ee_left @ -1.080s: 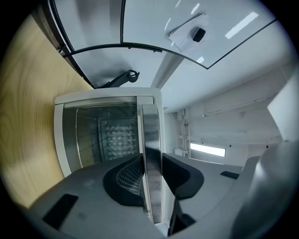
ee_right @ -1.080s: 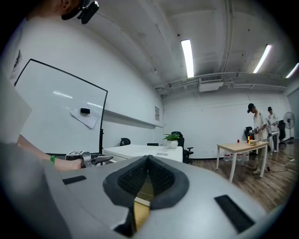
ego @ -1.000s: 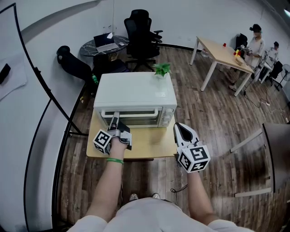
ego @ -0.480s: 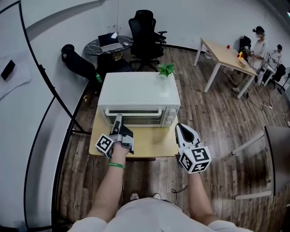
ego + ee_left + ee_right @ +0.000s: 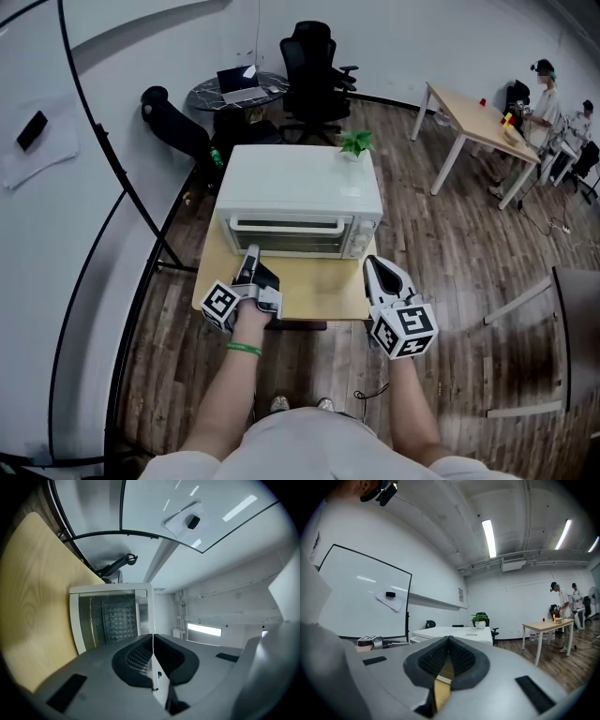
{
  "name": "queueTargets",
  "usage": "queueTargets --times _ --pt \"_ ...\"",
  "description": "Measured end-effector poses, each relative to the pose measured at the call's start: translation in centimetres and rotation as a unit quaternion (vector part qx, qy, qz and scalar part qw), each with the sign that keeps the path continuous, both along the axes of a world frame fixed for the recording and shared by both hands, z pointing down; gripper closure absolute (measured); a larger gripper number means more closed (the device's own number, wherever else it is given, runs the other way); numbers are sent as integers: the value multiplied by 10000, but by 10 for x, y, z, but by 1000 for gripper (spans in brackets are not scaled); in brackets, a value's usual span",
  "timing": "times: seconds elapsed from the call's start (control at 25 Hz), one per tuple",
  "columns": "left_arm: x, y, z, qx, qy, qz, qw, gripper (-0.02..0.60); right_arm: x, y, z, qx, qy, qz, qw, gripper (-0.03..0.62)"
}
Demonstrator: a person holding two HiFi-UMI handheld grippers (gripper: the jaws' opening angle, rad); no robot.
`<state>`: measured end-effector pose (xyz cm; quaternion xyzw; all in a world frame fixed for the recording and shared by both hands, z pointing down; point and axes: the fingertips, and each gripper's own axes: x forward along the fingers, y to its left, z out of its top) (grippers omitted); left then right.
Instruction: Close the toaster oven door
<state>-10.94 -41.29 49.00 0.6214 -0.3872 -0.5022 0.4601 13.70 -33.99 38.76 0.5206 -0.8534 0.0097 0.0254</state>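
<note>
While our left gripper (image 5: 251, 253) and right gripper (image 5: 371, 262) sit pinched empty, we judge the toaster oven door (image 5: 286, 241) light, stiff. Its twelve-o'clock handle (image 5: 286, 224) suits pushing.

Head view hangs high over the person, staring steeply down: toaster oven (image 5: 300, 187) at twelve o'clock on the small table (image 5: 323, 291), left gripper (image 5: 249, 253) at eight, right gripper (image 5: 371, 262) at four. Left gripper view, rolled on its side, sits close to the oven's glass door (image 5: 110, 620), facing it. Right gripper view looks level from farther back, across the oven top to the plant (image 5: 480, 619). Head view shares that plant at one o'clock, and the far desk (image 5: 473, 117) at two.
</note>
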Motion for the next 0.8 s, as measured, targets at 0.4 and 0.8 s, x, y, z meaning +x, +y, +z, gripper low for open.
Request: queueTargets --times 0.4,0.8 --pt "4 11 -42 518 -1412 57 9886 569 6 -1 -8 114 31 52 9999 594" --pt "28 36 -100 1199 -5628 -288 8173 569 16 -8 -18 237 56 181 9995 594"
